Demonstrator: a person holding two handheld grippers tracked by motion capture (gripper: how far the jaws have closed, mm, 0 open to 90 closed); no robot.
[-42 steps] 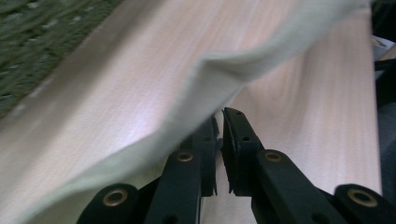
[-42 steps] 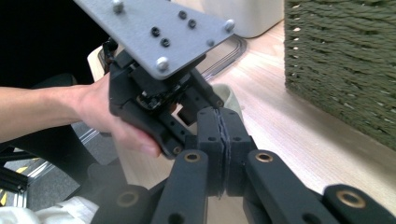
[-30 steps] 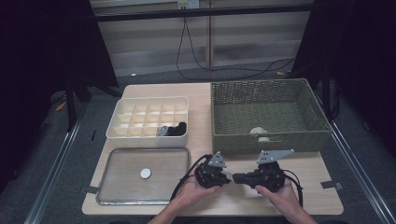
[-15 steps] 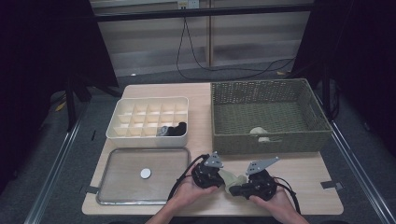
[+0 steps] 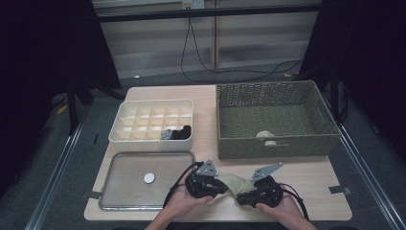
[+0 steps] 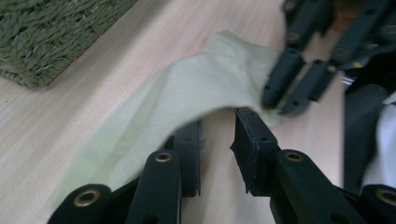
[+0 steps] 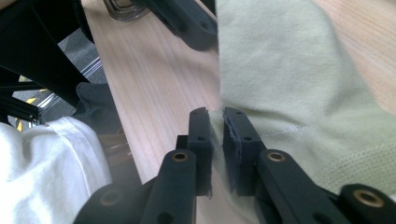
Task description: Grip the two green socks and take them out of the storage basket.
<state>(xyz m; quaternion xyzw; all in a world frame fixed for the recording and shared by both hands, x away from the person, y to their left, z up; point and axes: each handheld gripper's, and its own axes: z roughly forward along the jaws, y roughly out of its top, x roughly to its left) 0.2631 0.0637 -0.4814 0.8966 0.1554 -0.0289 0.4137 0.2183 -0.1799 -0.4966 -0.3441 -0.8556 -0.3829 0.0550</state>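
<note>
The left claw (image 6: pixel 217 140) has its jaws apart with a clear gap of bare wood between them, and they have just been opening; the edge of a pale green cloth (image 6: pixel 187 93) lies over the tip of one jaw, not pinched. The right claw (image 7: pixel 215 122) stands with its jaws a narrow way apart, having just been opening too, and the cloth's (image 7: pixel 289 93) edge sits in the slit between them; whether the pads press on it I cannot tell. In the high view the left claw (image 5: pixel 221 184) and right claw (image 5: pixel 238 197) face each other near the front edge of the wooden surface (image 5: pixel 316 179), each in a hand, with the cloth (image 5: pixel 234 182) lying flat between them. Just beside the left hand lies a clear tray (image 5: pixel 124 160) with a small white disc (image 5: pixel 150 178). Behind stand a cream compartment box (image 5: pixel 143 115) holding something dark (image 5: pixel 178 133), and a green woven basket (image 5: pixel 273 93) holding a pale item (image 5: pixel 265 135).
</note>
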